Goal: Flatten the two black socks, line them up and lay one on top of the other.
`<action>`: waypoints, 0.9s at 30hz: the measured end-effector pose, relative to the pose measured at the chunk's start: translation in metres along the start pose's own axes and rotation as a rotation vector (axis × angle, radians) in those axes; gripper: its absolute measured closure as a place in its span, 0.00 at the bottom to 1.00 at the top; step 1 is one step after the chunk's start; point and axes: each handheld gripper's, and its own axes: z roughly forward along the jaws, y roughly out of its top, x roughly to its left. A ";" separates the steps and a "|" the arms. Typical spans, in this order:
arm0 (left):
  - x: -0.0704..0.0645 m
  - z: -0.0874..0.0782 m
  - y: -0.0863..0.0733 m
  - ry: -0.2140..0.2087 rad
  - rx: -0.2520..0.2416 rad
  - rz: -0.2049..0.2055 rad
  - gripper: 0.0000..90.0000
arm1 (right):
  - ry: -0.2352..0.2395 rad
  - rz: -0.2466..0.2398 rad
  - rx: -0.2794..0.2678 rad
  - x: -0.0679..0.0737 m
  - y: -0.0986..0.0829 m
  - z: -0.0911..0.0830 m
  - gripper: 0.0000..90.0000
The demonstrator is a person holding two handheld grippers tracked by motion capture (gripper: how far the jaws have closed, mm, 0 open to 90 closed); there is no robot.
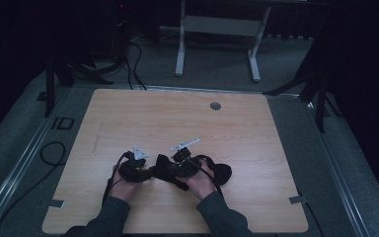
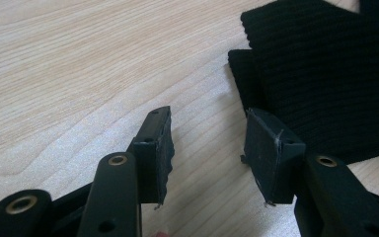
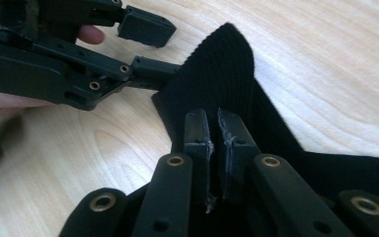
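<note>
A black ribbed knit cloth lies near the front middle of the wooden table. My right gripper is shut on a fold of the cloth, which rises in a peak beyond its jaws. My left gripper is open just above the tabletop, with its right-hand pad at the edge of the cloth and bare wood between its jaws. In the high view the left gripper and the right gripper meet tip to tip over the cloth. The right gripper view shows the open left gripper beside the cloth's raised corner.
A round grey grommet sits in the table's far side. Behind the table stands a white desk frame. Dark tripod legs flank the table, and a black cable loops on the floor at the left.
</note>
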 end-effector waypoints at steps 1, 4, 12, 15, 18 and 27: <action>0.000 0.000 0.000 0.000 0.000 0.000 0.60 | -0.003 0.000 0.000 0.000 0.000 0.001 0.93; 0.000 0.000 0.000 0.000 0.001 0.001 0.60 | -0.005 0.001 0.013 0.000 -0.001 0.004 0.93; 0.002 -0.001 0.000 0.016 0.002 -0.014 0.60 | -0.019 -0.004 0.020 0.003 -0.003 0.009 0.92; 0.004 -0.005 0.000 0.007 -0.022 -0.035 0.63 | -0.021 -0.003 0.021 0.003 -0.003 0.010 0.92; 0.004 -0.013 0.002 -0.022 -0.066 -0.045 0.69 | -0.022 0.000 0.025 0.003 -0.003 0.010 0.92; -0.013 -0.015 0.005 -0.111 -0.116 0.036 0.90 | -0.024 -0.006 0.032 0.004 -0.004 0.012 0.92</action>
